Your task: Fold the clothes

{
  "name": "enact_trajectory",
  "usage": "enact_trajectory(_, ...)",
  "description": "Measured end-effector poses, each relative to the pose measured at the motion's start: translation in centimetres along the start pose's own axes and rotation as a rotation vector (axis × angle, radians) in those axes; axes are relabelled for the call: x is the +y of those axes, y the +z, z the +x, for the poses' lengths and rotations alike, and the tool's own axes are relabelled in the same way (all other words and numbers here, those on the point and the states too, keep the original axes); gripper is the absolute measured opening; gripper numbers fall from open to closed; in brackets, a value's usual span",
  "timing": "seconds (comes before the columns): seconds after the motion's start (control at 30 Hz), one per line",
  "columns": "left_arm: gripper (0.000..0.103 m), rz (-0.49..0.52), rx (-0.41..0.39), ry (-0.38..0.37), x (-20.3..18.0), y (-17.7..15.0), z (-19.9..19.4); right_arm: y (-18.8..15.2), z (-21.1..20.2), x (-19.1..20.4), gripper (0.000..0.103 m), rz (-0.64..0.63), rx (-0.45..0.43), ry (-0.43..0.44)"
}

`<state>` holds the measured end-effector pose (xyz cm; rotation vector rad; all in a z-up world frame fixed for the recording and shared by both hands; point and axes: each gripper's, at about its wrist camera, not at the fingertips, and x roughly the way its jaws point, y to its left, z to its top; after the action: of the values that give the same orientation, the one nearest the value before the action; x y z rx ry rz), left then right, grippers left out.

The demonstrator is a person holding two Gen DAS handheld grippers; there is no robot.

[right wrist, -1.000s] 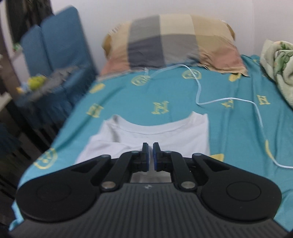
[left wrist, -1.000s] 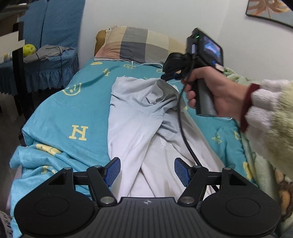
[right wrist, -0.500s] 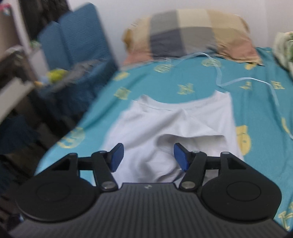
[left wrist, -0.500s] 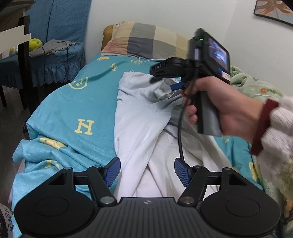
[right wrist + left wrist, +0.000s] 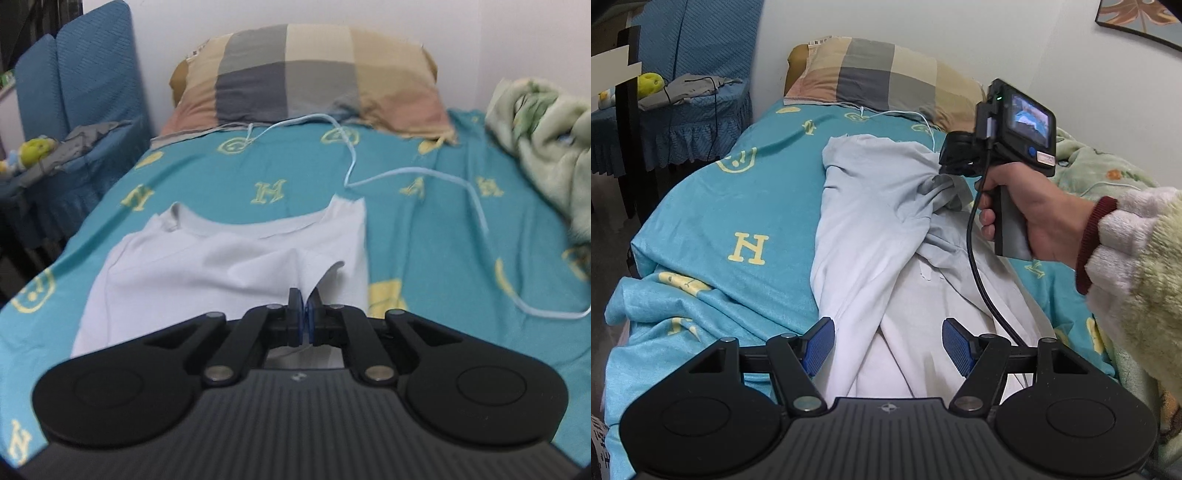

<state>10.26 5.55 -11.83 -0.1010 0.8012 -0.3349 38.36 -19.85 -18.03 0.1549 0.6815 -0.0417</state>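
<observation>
Bed (image 5: 701, 206) against a white wall, teal sheet with yellow letters and smiley faces; checked pillow (image 5: 306, 74) at the head, thin pale cable (image 5: 413, 173) trailing across the sheet, green fleece blanket (image 5: 543, 136) bunched on the right. White T-shirt (image 5: 879, 221) lies lengthwise down the middle of the bed, rumpled. Left gripper (image 5: 888, 343): jaws wide apart, shirt's near end between them, pads not touching the cloth. Right gripper (image 5: 305, 317): jaws together, clamped on a raised fold of shirt fabric. Left wrist view alone shows the right hand (image 5: 1030, 210) in a fuzzy sleeve and the pinch from the side, cloth pulled up in a peak. Right wrist view alone shows the neckline (image 5: 258, 229) lying flat, facing the pillow.
</observation>
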Motion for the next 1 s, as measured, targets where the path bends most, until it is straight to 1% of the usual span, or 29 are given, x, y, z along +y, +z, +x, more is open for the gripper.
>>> enact_trajectory(0.07, 0.067, -0.004, 0.001, 0.002, 0.0, 0.2, 0.1, -0.3, -1.9, -0.4, 0.011, 0.041, -0.013, 0.038)
enact_trajectory(0.1, 0.067, -0.007, 0.001, 0.002, 0.1, 0.3, 0.1, -0.7, -3.2, -0.6, 0.019, 0.063, -0.022, 0.058)
enact_trajectory(0.13, 0.067, -0.011, 0.000, 0.001, 0.1, 0.3, 0.1, -1.5, -4.8, -0.8, 0.029, 0.076, -0.025, 0.083)
enact_trajectory(0.17, 0.067, -0.015, -0.008, -0.003, 0.2, 0.4, -0.1, -2.3, -6.7, -0.9, 0.048, 0.080, -0.025, 0.114)
enact_trajectory(0.2, 0.067, -0.022, -0.015, -0.005, 0.2, 0.4, -0.4, -3.4, -8.9, -1.0, 0.059, 0.082, -0.031, 0.142)
enact_trajectory(0.27, 0.067, -0.038, -0.017, -0.023, 0.2, 0.3, -0.9, -5.5, -13.4, -1.4, 0.060, 0.078, -0.046, 0.185)
enact_trajectory(0.37, 0.067, -0.051, -0.029, -0.064, -0.1, 0.0, -2.3, -8.3, -19.7, -2.1, 0.060, 0.058, -0.034, 0.193)
enact_trajectory(0.47, 0.068, -0.086, -0.063, -0.110, 0.0, -0.4, -4.3, -10.3, -25.0, -3.7, 0.061, 0.091, -0.019, 0.188)
enact_trajectory(0.5, 0.068, -0.082, -0.077, -0.097, -0.1, -0.5, -5.0, -11.0, -26.6, -4.0, 0.061, 0.094, -0.016, 0.182)
enact_trajectory(0.57, 0.068, -0.068, -0.090, -0.056, -0.2, -0.7, -5.9, -12.5, -29.5, -4.3, 0.061, 0.073, -0.036, 0.172)
enact_trajectory(0.67, 0.068, -0.083, -0.071, -0.051, 0.1, -0.4, -7.0, -14.7, -33.0, -4.7, 0.061, 0.026, -0.072, 0.187)
enact_trajectory(0.7, 0.069, -0.084, -0.069, -0.047, 0.4, -0.4, -7.6, -15.4, -33.9, -5.0, 0.061, 0.017, -0.085, 0.198)
enact_trajectory(0.73, 0.074, -0.086, -0.067, -0.042, 0.7, -0.3, -8.2, -16.0, -34.7, -5.3, 0.061, 0.019, -0.092, 0.203)
enact_trajectory(0.77, 0.076, -0.078, -0.044, -0.022, 1.0, -0.1, -8.6, -16.5, -35.4, -5.7, 0.061, 0.028, -0.094, 0.202)
enact_trajectory(0.87, 0.076, -0.050, 0.021, -0.001, 2.3, 0.4, -9.9, -17.6, -36.7, -7.1, 0.061, 0.069, -0.087, 0.226)
enact_trajectory(0.93, 0.076, -0.052, 0.082, 0.016, 3.5, 0.3, -10.3, -18.2, -37.2, -7.8, 0.061, 0.076, -0.079, 0.232)
enact_trajectory(1.0, 0.076, -0.020, 0.166, 0.024, 4.5, -0.2, -10.2, -18.7, -37.3, -8.4, 0.061, 0.085, -0.074, 0.235)
